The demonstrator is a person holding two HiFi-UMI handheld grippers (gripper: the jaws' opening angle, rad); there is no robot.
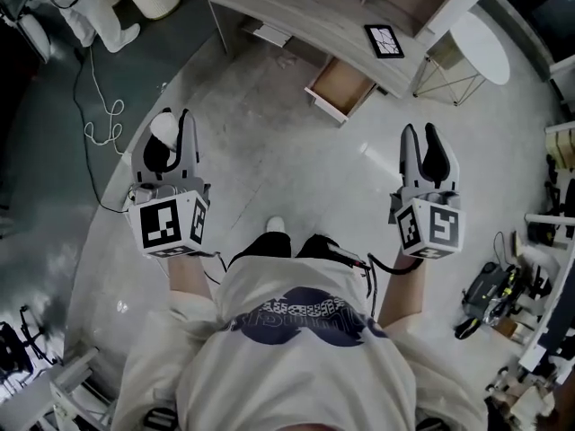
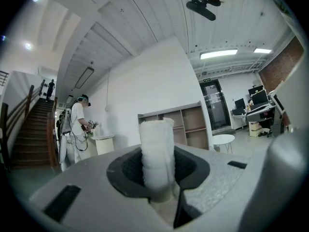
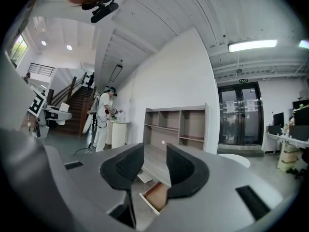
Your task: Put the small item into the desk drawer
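Standing upright, the small item (image 2: 157, 153) is pinched in the left tool (image 1: 171, 133).

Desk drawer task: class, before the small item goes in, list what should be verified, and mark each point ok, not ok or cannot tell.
1. Grip: the left claw is shut on the small white item: ok.
2. Access: the desk drawer is pulled open: ok.
3. Room inside: the drawer bottom shows nothing on it: ok where visible.
4. Spare hand: the right claw is open and empty: ok.
5. Position: the item is over the drawer: not ok; the person stands short of the desk.
6. Path: the cable lies off to the left: ok.
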